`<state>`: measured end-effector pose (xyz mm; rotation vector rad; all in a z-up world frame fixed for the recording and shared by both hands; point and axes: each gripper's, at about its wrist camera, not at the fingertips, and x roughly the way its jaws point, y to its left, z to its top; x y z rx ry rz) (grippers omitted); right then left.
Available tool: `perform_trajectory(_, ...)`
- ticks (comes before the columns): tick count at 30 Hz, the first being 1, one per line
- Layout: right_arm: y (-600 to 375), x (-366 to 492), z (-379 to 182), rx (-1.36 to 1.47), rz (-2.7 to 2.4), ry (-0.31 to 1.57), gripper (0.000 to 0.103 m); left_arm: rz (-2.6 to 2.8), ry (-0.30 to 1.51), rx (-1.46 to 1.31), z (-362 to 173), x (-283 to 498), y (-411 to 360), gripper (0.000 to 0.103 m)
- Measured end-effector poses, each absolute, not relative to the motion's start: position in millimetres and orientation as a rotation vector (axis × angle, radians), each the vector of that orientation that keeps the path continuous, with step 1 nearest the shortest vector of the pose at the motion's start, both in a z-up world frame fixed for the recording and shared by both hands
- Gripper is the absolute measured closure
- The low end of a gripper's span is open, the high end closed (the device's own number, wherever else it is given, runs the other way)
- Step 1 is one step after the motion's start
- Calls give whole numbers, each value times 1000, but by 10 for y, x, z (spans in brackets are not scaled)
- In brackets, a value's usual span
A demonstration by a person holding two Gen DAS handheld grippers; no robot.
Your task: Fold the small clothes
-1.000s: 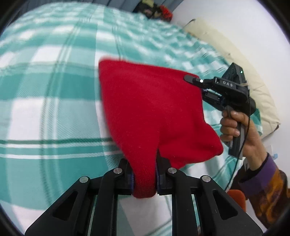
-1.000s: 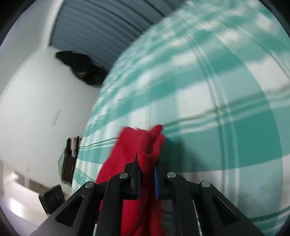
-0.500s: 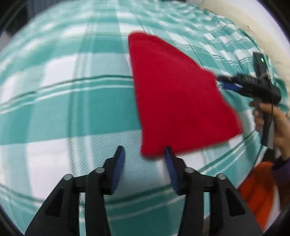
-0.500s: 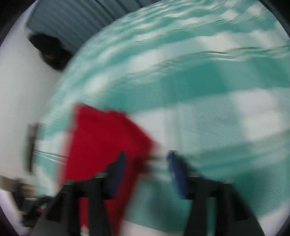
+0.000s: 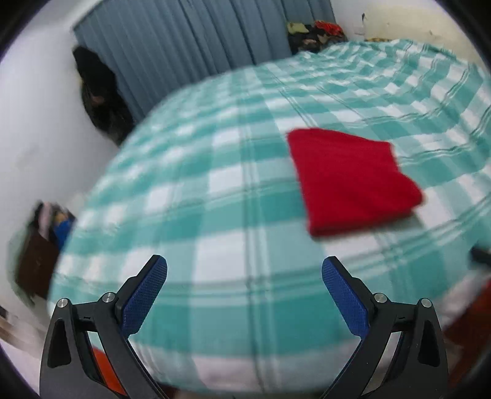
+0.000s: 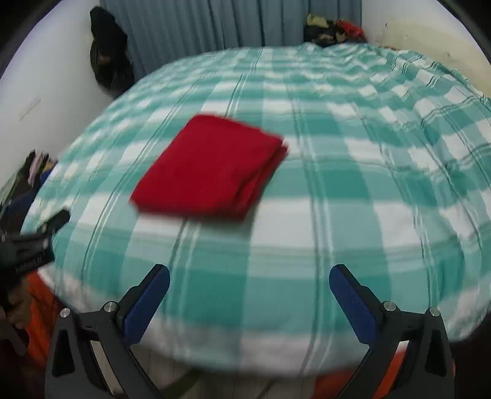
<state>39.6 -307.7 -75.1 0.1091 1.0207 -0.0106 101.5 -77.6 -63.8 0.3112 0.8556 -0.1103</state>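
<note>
A red cloth [image 5: 353,181] lies folded into a flat rectangle on the teal and white checked bed [image 5: 214,196]. In the right wrist view the red cloth [image 6: 211,172] shows left of centre on the bed [image 6: 337,184]. My left gripper [image 5: 244,287] is open and empty, held back near the bed's front edge, with the cloth ahead to its right. My right gripper [image 6: 248,294] is open and empty, also back near the front edge, with the cloth ahead to its left. The left gripper's body [image 6: 33,245] shows at the far left of the right wrist view.
Blue curtains [image 6: 190,27] hang behind the bed. A dark bag [image 6: 107,61] hangs on the left wall. A pile of clothes [image 6: 334,29] lies at the far corner. A cream headboard or pillow [image 6: 429,40] runs along the right. More clutter [image 5: 46,233] sits at the left.
Both grippers let go of the red cloth and opened. They pulled back from it toward the bed's front edge. The cloth now lies folded flat on the bed.
</note>
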Motion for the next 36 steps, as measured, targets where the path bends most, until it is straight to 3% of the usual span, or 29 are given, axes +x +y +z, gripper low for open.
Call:
perform_trajectory(6, -2801, -64, -538, 91, -25, 1048, 0, -218, 974, 251, -480, 755, -749, 2)
perform_trajectory(18, -2516, -267, 1, -23, -60, 996, 0, -279, 997, 202, 13, 487, -623, 2)
perform_trajectory(36, -2369, -335, 140, -57, -47, 978, 0, -298, 1000, 205, 36, 401, -702, 2)
